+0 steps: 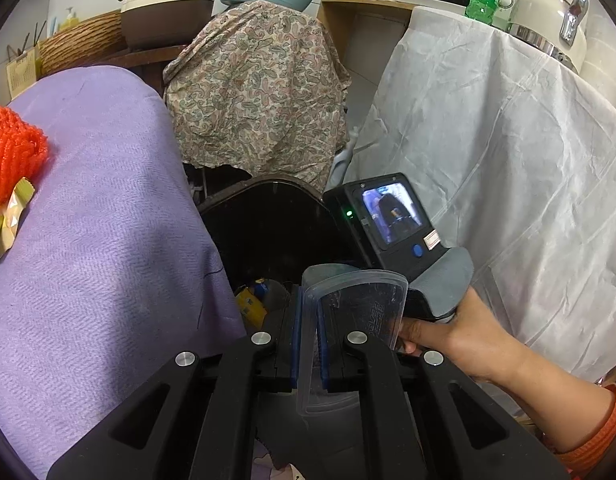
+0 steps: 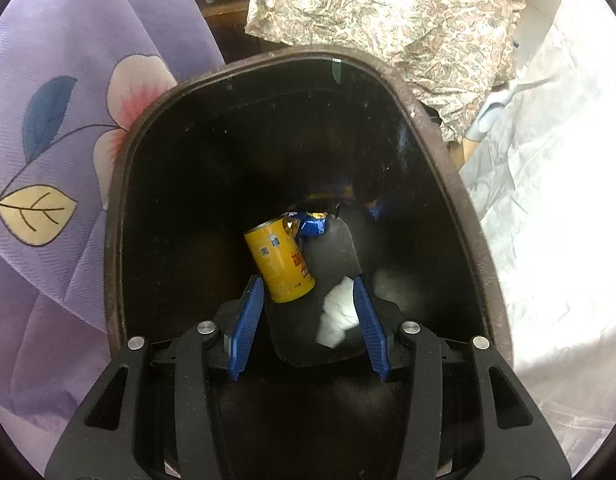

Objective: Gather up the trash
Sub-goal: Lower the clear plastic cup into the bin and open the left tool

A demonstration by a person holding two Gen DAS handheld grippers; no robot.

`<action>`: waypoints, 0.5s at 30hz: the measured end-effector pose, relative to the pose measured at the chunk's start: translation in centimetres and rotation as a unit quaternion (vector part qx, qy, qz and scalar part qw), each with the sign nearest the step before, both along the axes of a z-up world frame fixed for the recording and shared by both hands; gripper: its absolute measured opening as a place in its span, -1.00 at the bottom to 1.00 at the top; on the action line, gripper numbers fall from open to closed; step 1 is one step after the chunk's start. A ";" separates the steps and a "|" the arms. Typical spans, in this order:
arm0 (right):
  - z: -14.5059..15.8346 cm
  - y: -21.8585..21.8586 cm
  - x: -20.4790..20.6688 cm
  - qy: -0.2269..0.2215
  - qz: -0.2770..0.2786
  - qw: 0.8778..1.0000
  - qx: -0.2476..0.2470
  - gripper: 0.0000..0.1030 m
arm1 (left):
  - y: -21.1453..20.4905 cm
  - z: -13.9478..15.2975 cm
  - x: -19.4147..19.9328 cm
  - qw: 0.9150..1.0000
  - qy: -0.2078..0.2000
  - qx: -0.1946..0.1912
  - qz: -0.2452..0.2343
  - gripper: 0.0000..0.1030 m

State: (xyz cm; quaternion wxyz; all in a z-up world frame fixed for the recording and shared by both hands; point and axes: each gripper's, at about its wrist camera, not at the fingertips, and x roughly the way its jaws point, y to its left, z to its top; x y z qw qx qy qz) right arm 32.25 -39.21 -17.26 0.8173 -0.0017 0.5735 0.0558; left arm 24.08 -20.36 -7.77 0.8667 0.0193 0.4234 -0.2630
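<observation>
holding clear plastic lid (image 1: pixel 350 312) in left gripper (image 1: pixel 308 344) | right gripper (image 2: pixel 308 320) parted, empty, over bin (image 2: pixel 120 184)

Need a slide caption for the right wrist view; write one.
Right gripper open above dark trash bin holding a yellow can, blue wrapper and white tissue.

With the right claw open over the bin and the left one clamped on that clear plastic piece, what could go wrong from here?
1. The clear plastic lid is pinched by only one edge in the left claw, so it may slip.
2. The right claw and hand crowd the trash bin mouth, so the claws could collide.
</observation>
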 end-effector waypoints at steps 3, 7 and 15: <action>0.9 -0.1 -0.5 -0.014 0.001 1.000 -0.001 -0.08 | -0.2 -0.3 0.2 1.000 0.004 -0.002 -0.001 -0.85; 3.2 -1.3 -2.0 -0.050 -0.004 0.999 -0.007 -0.07 | -1.1 -0.4 0.3 1.000 0.005 -0.003 -0.007 -0.85; 7.8 -5.0 -6.2 -0.125 -0.028 0.990 -0.060 -0.06 | -3.3 -2.1 0.8 1.000 0.012 0.009 -0.017 -0.85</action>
